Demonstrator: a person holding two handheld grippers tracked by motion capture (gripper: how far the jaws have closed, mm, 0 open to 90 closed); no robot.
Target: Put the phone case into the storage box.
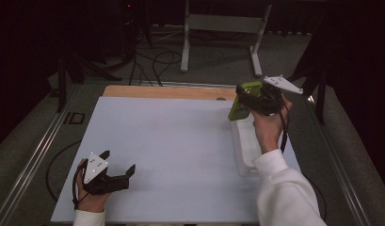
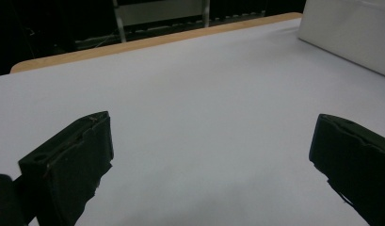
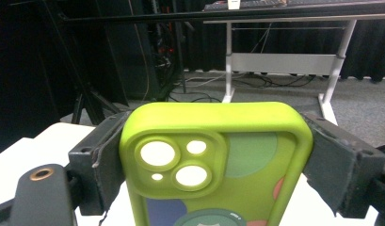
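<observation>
left gripper (image 1: pixel 118 165): spread wide, empty, low over white table sheet (image 1: pixel 171 155) | right gripper (image 1: pixel 249 101): clamped on lime-green phone case (image 1: pixel 241 101), lifted above white tray (image 1: pixel 246 146) | progress: pickup apparently done, placement pending, goal unstated

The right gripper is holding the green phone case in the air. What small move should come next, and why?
Probably lower the right gripper: its jaws clamp the phone case above the white tray, nothing supports it, and the left gripper rests open far away.
</observation>
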